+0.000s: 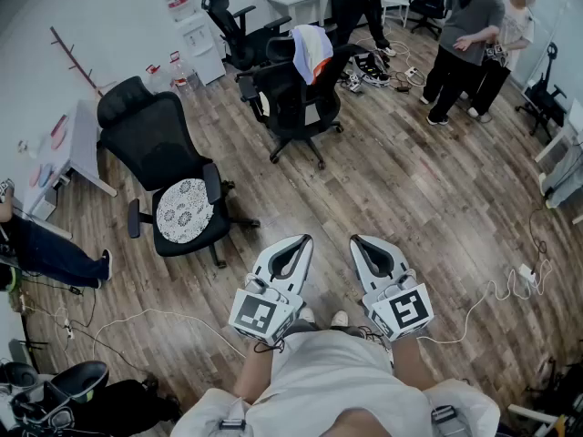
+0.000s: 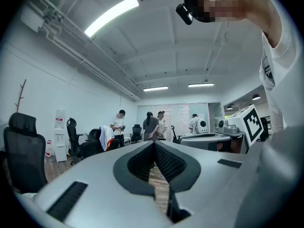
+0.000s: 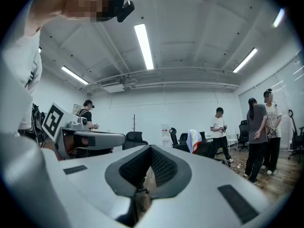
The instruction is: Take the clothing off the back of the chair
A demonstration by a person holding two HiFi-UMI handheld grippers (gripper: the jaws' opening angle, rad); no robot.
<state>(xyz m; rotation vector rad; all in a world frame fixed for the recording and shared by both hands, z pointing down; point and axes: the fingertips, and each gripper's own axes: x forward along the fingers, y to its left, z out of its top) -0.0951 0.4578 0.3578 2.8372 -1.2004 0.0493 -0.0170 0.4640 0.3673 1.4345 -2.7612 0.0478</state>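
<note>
The white clothing with an orange lining (image 1: pixel 311 51) hangs over the backrest of a black office chair (image 1: pixel 296 107) at about 12 o'clock in the head view. It is well apart from both tools, so the whole approach is ahead, and I judge most of the risk to lie there. The left gripper (image 1: pixel 299 241) and the right gripper (image 1: pixel 362 242) are held level side by side in front of the person's body. Each has its jaws pressed together with nothing between them. If they arrive at the garment like that, they would only shove the fabric or the backrest rather than take hold. The chair stands on castors, so a push could roll or swivel it away. A second chair with a patterned cushion (image 1: pixel 185 209) stands at 10 o'clock, close to the walking line, and could be clipped on the way past. A white cable (image 1: pixel 487 297) trails over the wooden floor (image 1: pixel 410 180) at 4 o'clock, and more leads lie near the people (image 1: pixel 465 44) standing at 1 o'clock, so a detour to that side could mean tripping or bumping someone. A pinch on only a thin fold could let the garment slide off and drop. It could also snag on the headrest when lifted.
</note>
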